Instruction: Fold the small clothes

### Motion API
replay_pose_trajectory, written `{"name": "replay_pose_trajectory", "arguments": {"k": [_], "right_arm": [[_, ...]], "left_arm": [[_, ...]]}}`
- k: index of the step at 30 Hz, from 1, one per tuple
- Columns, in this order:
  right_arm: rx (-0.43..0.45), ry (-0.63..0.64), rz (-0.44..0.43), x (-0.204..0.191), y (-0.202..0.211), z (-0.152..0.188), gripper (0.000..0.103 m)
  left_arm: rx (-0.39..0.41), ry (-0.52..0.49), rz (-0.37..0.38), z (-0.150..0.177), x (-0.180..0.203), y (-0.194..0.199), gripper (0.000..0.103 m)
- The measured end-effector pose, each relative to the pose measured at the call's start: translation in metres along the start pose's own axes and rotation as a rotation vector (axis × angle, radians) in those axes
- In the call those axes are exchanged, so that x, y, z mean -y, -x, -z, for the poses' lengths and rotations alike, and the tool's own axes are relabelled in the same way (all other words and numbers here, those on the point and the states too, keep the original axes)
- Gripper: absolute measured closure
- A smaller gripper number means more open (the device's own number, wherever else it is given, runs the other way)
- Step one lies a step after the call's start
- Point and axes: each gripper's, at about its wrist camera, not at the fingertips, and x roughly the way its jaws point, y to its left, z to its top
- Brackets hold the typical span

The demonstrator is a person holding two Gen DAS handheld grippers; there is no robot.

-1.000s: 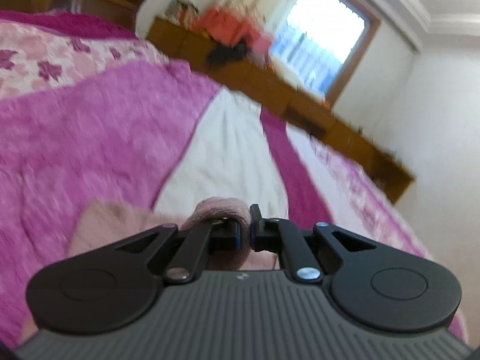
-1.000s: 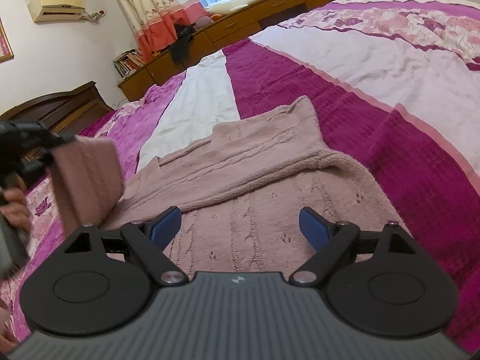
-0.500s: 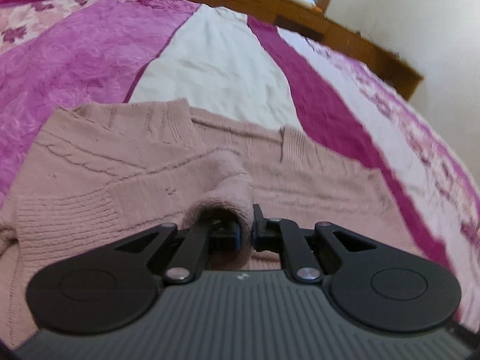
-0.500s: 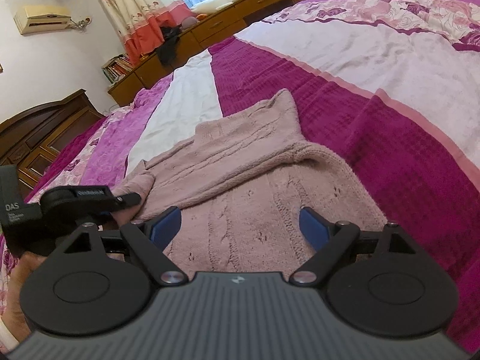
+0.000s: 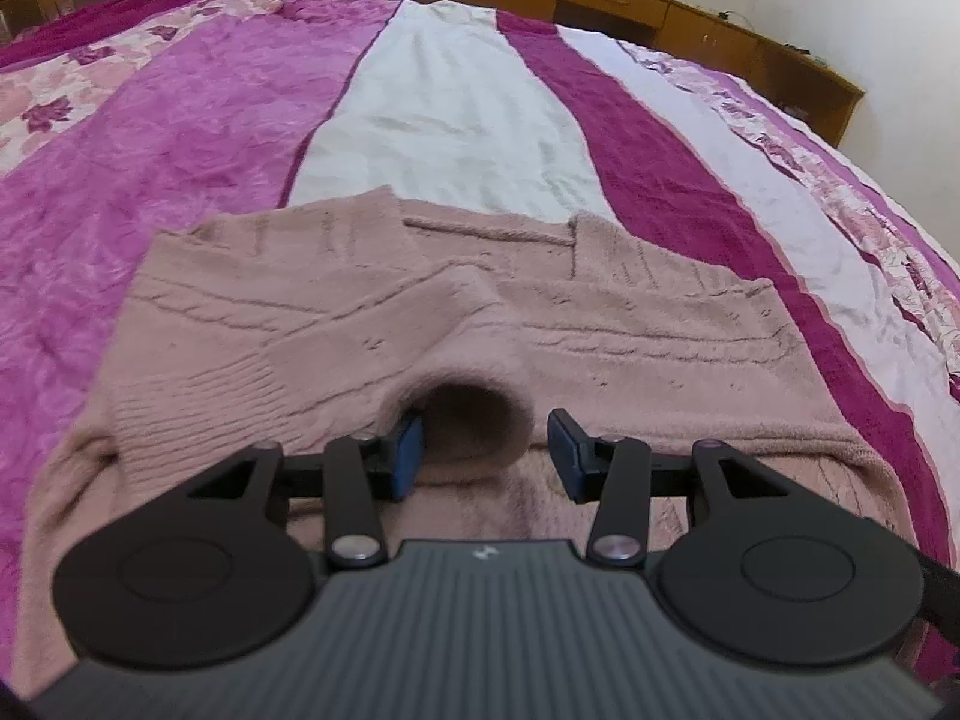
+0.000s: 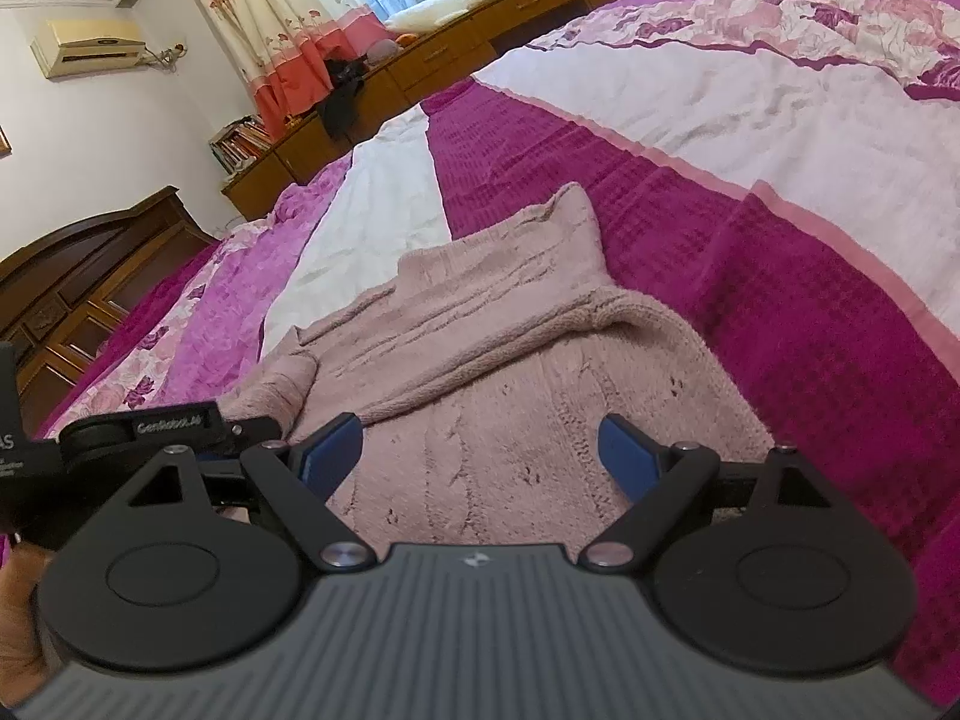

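A dusty-pink knit sweater (image 5: 630, 324) lies flat on the bed, with one sleeve (image 5: 336, 360) folded across its body. My left gripper (image 5: 483, 453) is open, and the sleeve's cuff (image 5: 474, 414) lies loose between its fingers. My right gripper (image 6: 480, 456) is open and empty, low over the sweater (image 6: 480, 414) near its right side. The left gripper (image 6: 162, 426) also shows at the left of the right wrist view, by the cuff (image 6: 282, 384).
The sweater rests on a bedspread (image 5: 180, 138) striped in magenta, white and floral pink. Wooden cabinets (image 5: 660, 18) line the far wall under a window. A dark wooden headboard (image 6: 90, 276) stands at the left. An air conditioner (image 6: 90, 48) hangs on the wall.
My left gripper carried the sleeve cuff down across the sweater's body, then opened and let go of it. My right gripper stayed open in nearly the same place.
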Motion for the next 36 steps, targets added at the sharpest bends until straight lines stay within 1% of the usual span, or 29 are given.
{"name": "replay_pose_trajectory", "arguments": {"k": [9,12,16,21,27,36], "right_arm": [[0.007,0.023,-0.018,-0.008,0.006,0.0,0.013],[0.007,0.026,-0.021,-0.01,0.008,0.0,0.013],[0.009,0.041,-0.027,-0.016,0.01,0.001,0.013],[0.008,0.055,-0.03,-0.02,0.013,0.002,0.013],[0.005,0.069,-0.037,-0.026,0.015,0.003,0.013],[-0.023,0.111,-0.052,-0.044,0.011,0.007,0.013]], "left_arm": [[-0.026,-0.01,-0.046,0.002,-0.012,0.026,0.056],[-0.032,-0.012,-0.044,0.002,-0.017,0.034,0.056],[-0.031,0.008,-0.053,0.003,-0.025,0.042,0.056],[-0.034,0.034,-0.086,0.005,-0.039,0.048,0.056],[-0.028,0.024,-0.127,0.005,-0.055,0.059,0.056],[-0.035,0.064,-0.163,0.009,-0.083,0.068,0.056]]}}
